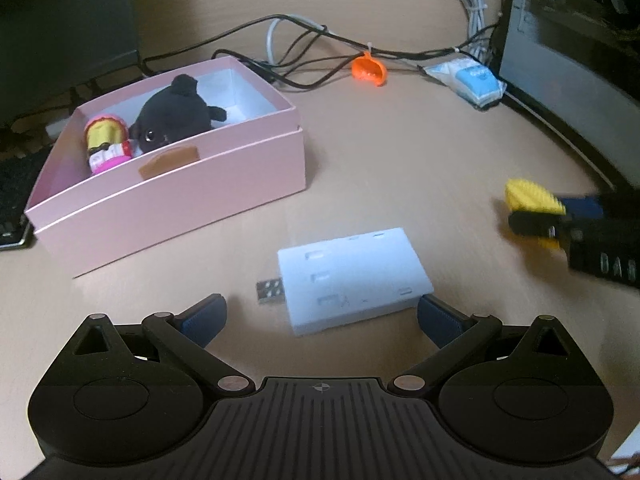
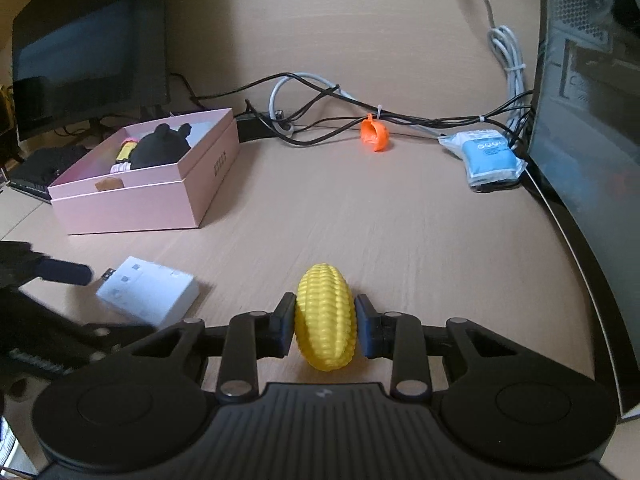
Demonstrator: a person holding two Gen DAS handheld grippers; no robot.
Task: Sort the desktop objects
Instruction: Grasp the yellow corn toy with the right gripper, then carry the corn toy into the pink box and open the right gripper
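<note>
A pale wooden tabletop [image 2: 400, 220] carries a pink box [image 1: 192, 196] toward its left edge. The right tongs [image 2: 325, 322] pinch a yellow toy corn [image 2: 326, 320]. The left tongs [image 1: 322, 316] stand spread around a white USB adapter [image 1: 356, 280] near the front edge.

A tangle of thin black cables [image 2: 320, 120] and a bundled grey-white cord [image 2: 510, 68] is seen strung along the far edge of the pale wooden desk [image 2: 400, 220]. A dark monitor screen [image 2: 88, 60] is set at the left, a glass-sided black computer case [image 2: 592, 100] at the right.
</note>
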